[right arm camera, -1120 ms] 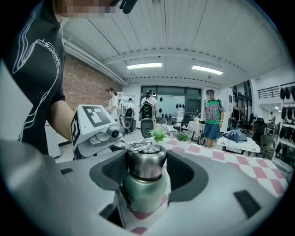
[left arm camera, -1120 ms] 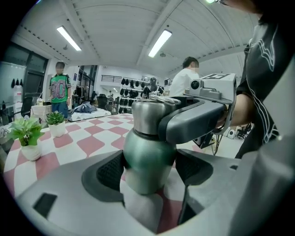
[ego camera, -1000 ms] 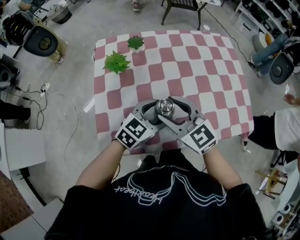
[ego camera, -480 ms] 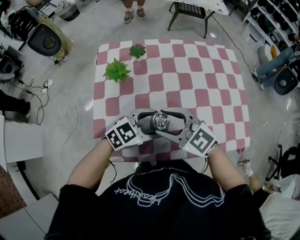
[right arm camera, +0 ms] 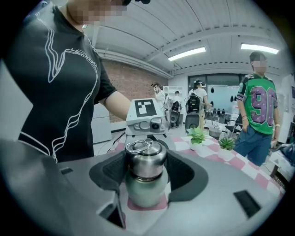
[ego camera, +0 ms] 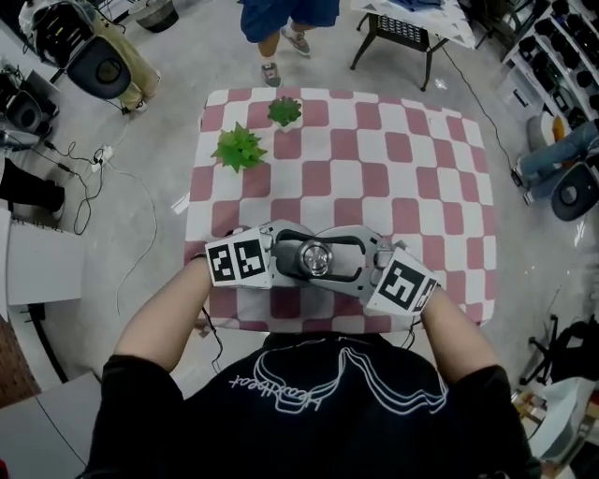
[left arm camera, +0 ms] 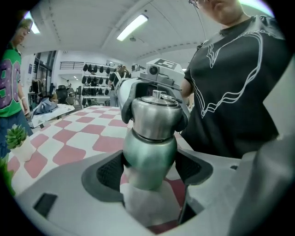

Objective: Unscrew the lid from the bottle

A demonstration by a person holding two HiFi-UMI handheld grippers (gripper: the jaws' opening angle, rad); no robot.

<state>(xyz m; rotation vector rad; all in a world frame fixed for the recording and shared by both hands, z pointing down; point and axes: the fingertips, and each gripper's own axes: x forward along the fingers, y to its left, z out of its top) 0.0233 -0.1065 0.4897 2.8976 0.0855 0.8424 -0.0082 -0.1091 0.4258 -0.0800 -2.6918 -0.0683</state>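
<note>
A small bottle stands near the front edge of the checked table [ego camera: 412, 187]. It has a green body [left arm camera: 148, 159] and a steel lid [ego camera: 315, 256] with a ring on top. My left gripper [left arm camera: 150, 163] comes in from the left and is shut on the green body, its dark pads pressing both sides. From the right, my right gripper [right arm camera: 145, 161] is shut on the steel lid [right arm camera: 146, 159], one pad on each side. The green body [right arm camera: 144, 191] shows below the right gripper's pads. The two grippers face each other across the bottle.
Two small potted plants [ego camera: 240, 147] [ego camera: 284, 111] stand at the table's far left. A person in blue shorts [ego camera: 285, 14] stands past the far edge, and one in a green jersey [right arm camera: 258, 110] is nearby. Chairs and cables [ego camera: 112, 187] lie on the floor to the left.
Both grippers have turned about the bottle while staying in place; the left marker cube now lies squarer to the camera. A person has walked up to the table's far edge.
</note>
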